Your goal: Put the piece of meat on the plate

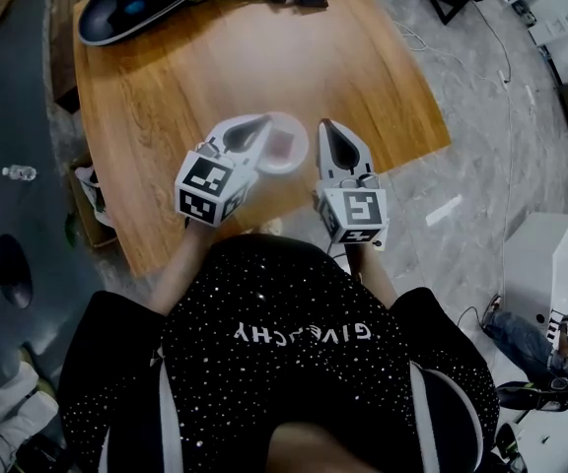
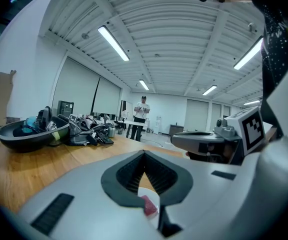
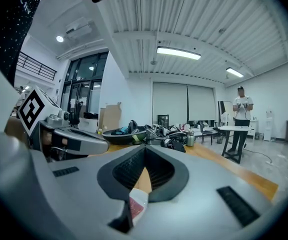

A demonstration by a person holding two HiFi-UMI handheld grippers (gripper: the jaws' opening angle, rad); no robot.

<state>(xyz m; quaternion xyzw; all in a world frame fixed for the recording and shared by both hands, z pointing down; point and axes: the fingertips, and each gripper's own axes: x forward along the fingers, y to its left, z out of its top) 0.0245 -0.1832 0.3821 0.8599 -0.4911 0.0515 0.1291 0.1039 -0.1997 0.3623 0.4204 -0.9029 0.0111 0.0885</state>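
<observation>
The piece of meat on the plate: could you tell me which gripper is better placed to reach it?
Left, narrowly. The left gripper overlaps the plate beside the piece of meat; the right gripper sits just off it. Both are shut and empty.

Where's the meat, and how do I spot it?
Find the wooden table and its near edge. A small white plate sits there. The meat is the small reddish piece on it, while the plate is white and the wood brown.
</observation>
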